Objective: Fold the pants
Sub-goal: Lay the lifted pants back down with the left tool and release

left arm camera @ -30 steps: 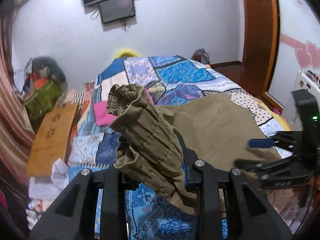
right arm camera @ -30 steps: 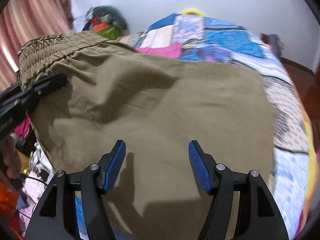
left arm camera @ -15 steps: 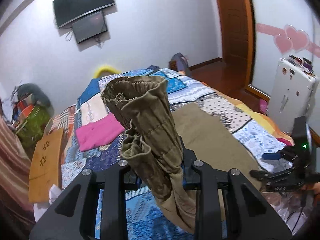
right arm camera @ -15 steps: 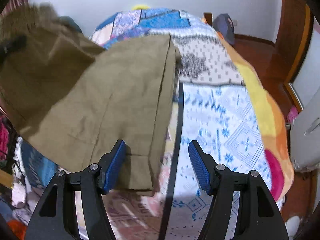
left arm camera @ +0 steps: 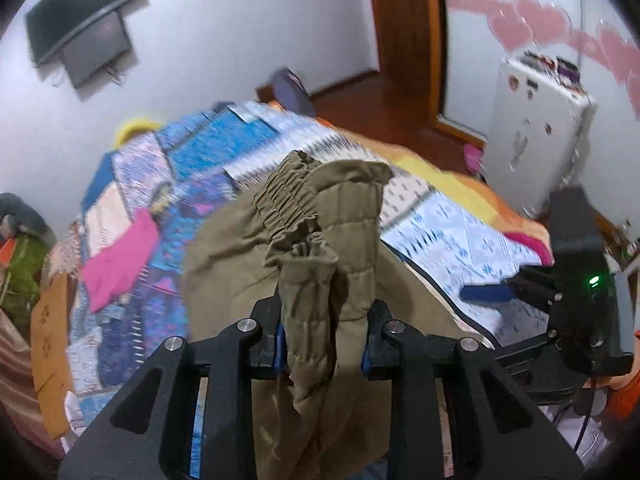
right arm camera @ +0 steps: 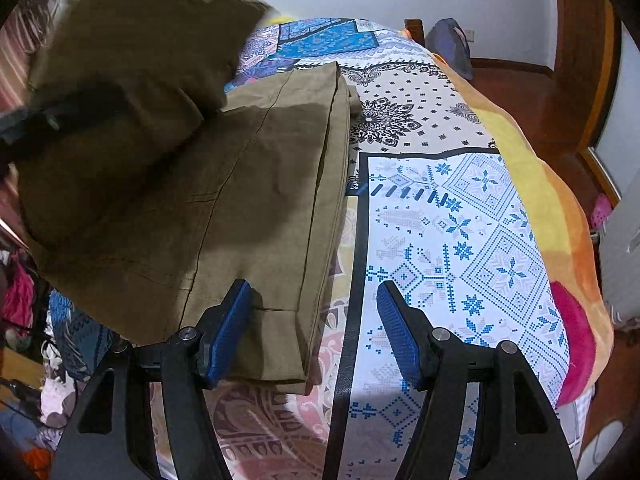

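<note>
Olive-brown pants (right arm camera: 256, 184) lie on the patterned bedspread (right arm camera: 460, 240), legs stacked, hems near the bed's near edge. My left gripper (left arm camera: 324, 332) is shut on the pants' elastic waistband (left arm camera: 320, 216) and holds it raised above the bed; the lifted part also shows blurred in the right wrist view (right arm camera: 132, 64). My right gripper (right arm camera: 314, 332) is open and empty, hovering over the right edge of the pants near the hems, with its left finger (right arm camera: 230, 332) over the fabric. The right gripper also shows in the left wrist view (left arm camera: 500, 292).
A pink garment (left arm camera: 120, 256) lies on the far left of the bed. A white cabinet (left arm camera: 536, 136) stands right of the bed. A wooden door (left arm camera: 404, 36) and wood floor are behind. Clutter and a wooden board (left arm camera: 48, 344) sit left of the bed.
My left gripper has carried the waistband to the right, over the legs. My right gripper has moved right along the pants to their right edge and stays open.
</note>
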### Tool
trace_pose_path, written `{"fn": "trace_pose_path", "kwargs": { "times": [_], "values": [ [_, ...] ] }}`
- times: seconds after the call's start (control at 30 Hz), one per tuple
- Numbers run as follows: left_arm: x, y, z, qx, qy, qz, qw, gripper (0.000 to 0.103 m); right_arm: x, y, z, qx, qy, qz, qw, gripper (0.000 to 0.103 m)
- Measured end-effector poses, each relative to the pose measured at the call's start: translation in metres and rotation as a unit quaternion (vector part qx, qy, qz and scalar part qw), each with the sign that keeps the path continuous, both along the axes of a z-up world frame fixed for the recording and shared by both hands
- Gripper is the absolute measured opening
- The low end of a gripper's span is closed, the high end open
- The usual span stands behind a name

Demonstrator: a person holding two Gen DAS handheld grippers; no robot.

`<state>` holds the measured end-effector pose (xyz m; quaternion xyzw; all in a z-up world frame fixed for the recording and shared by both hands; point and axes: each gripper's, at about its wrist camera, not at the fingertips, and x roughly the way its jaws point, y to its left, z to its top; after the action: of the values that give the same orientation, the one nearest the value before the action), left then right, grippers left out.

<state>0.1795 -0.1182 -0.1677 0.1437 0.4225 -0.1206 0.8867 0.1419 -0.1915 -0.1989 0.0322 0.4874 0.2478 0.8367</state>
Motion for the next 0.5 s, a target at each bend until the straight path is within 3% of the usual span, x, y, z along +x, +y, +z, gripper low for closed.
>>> {"fn": "trace_pose_path", "kwargs": {
  "times": [0.2,0.33,0.4,0.47,0.5],
  "values": [
    [0.009,-0.011,-0.032,-0.005,0.058,-0.011,0.9983,0.029,0.001,-0.002,-0.001,0.003,0.000,-0.001,1.000,0.061],
    [0.005,-0.014,-0.033,-0.003,0.053,-0.012,0.9985,0.037,-0.002,-0.006,0.003,-0.006,-0.008,-0.002,1.000,0.061],
    [0.003,-0.014,-0.029,-0.012,0.058,-0.014,0.9982,0.062,-0.004,-0.008,0.007,-0.017,-0.022,-0.013,1.000,0.061],
    [-0.004,-0.011,-0.021,-0.029,0.048,-0.017,0.9983,0.072,-0.007,-0.014,0.013,-0.026,-0.037,-0.025,0.999,0.061],
    [-0.006,-0.010,-0.016,-0.028,0.043,-0.017,0.9985,0.073,-0.008,-0.018,0.017,-0.026,-0.041,-0.028,0.998,0.061]
  ]
}}
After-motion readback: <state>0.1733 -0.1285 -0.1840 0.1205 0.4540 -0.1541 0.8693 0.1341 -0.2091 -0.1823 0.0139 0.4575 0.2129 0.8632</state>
